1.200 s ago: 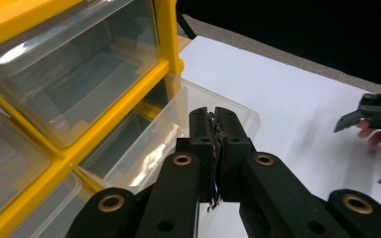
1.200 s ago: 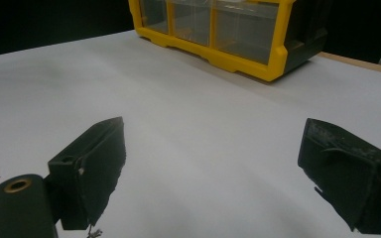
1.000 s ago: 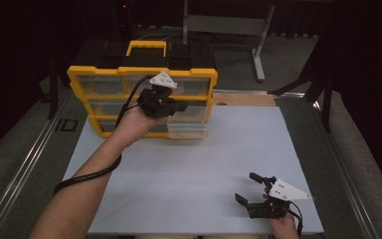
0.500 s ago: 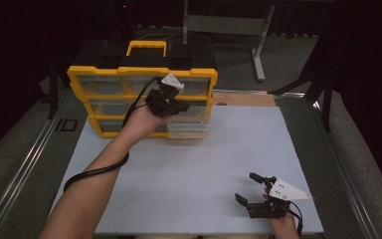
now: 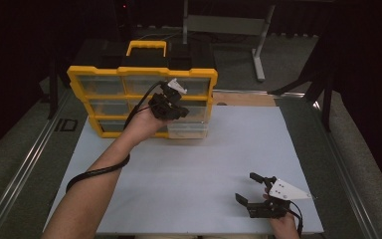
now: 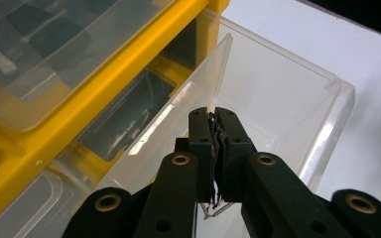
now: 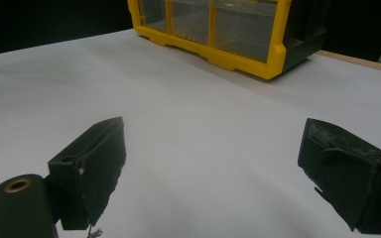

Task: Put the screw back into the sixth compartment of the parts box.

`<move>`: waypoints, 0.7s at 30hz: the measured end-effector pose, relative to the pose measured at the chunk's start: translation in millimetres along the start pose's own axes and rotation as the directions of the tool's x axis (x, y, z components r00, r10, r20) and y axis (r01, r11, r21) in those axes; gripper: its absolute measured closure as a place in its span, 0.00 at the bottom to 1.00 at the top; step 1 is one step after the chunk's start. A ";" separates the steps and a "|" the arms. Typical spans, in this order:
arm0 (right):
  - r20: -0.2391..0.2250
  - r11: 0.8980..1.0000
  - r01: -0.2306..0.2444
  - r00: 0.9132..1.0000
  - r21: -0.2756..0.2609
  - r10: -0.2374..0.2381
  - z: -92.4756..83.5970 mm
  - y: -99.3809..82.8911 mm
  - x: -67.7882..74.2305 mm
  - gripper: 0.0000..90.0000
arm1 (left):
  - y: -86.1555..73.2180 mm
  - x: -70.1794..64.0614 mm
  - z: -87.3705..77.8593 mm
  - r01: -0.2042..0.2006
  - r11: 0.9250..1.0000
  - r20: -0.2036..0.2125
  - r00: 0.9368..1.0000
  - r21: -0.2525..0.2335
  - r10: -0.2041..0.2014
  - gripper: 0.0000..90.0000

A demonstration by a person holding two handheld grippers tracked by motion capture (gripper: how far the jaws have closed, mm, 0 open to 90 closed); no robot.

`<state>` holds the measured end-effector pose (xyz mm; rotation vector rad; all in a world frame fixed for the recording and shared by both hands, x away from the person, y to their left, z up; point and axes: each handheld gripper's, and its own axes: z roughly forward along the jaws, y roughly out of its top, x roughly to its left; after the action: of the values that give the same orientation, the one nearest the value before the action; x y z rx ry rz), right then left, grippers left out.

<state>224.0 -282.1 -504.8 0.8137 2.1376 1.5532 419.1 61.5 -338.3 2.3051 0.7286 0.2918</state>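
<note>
A yellow organizer [image 5: 78, 79] with clear drawers stands at the back left of the white table. Its bottom right clear drawer [image 5: 193, 131] is pulled out toward me. My left gripper [image 5: 178, 110] hovers over that drawer. In the left gripper view the left gripper [image 6: 212, 113] is shut on a thin clear wall of the drawer [image 6: 287, 84], beside the yellow frame [image 6: 94, 94]. The drawer looks empty. My right gripper [image 5: 247, 186] rests near the table's front right edge, open, with nothing between its jaws [image 7: 213, 144]. The organizer [image 7: 238, 62] shows far off in the right gripper view.
The white tabletop [image 5: 219, 159] stretches wide between the two grippers. A black case with a yellow handle [image 5: 146, 47] sits behind the organizer. Metal rails run along the left side [image 5: 30, 159], and a grey stand [image 5: 258, 45] is at the back.
My left hand and gripper have shifted slightly to the right and toward me at the bottom right drawer. The right gripper has stayed put.
</note>
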 end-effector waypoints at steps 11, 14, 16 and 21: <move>0.000 1.000 -0.003 1.000 -0.001 0.003 -0.5 0.0 0.0 0.13 | -2.9 -1.7 -11.7 0.030 0.998 0.004 1.000 -0.050 -0.029 0.62; 0.000 1.000 -0.002 1.000 -0.002 0.002 -0.8 -0.1 -0.1 0.13 | -4.3 -1.3 -16.7 0.051 0.996 0.022 0.999 -0.073 -0.050 0.50; 0.000 1.000 -0.007 1.000 -0.002 0.007 -1.2 -0.2 -0.3 0.13 | -6.0 -0.9 -23.0 0.063 0.994 0.028 0.998 -0.091 -0.061 0.43; 0.001 1.000 -0.009 1.000 -0.008 0.009 -1.7 -0.4 -1.1 0.13 | -12.4 -4.6 -39.4 0.075 0.989 0.031 0.997 -0.129 -0.072 0.26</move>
<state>223.8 -284.2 -504.6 0.8224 2.1292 1.5644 394.6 88.0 -317.7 2.1500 0.7569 0.2674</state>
